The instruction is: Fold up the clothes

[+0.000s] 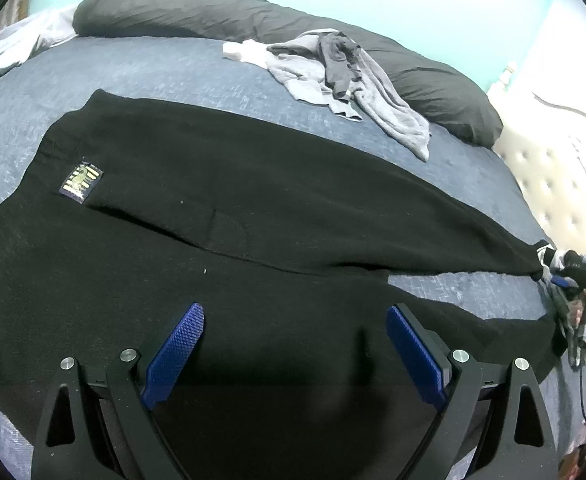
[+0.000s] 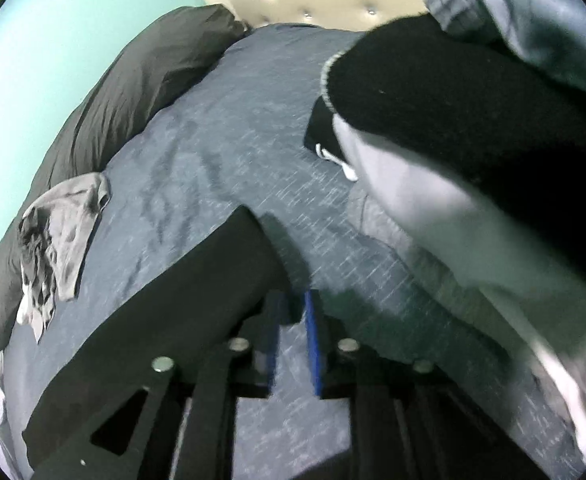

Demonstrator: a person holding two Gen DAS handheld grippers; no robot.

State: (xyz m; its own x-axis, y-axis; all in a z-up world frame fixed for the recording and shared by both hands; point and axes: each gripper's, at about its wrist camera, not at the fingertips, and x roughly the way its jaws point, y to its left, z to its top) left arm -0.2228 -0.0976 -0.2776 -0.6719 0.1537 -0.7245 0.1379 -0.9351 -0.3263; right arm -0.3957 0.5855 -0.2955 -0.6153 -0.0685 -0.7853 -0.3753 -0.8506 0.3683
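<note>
While our left gripper (image 1: 295, 354) is hovering spread over the black trousers (image 1: 221, 208), our right gripper (image 2: 293, 344) is standing slightly parted, gripping nothing, beside them.

Garment (image 1: 253, 208) spread flat on bed (image 1: 173, 72); clothes pile (image 1: 341, 80) behind it, against pillows (image 1: 213, 12); headboard (image 1: 553, 176) at right end of bed

Matt black knit trousers (image 1: 253, 200) lie on a heathered blue cloth bedspread (image 1: 173, 72).
</note>
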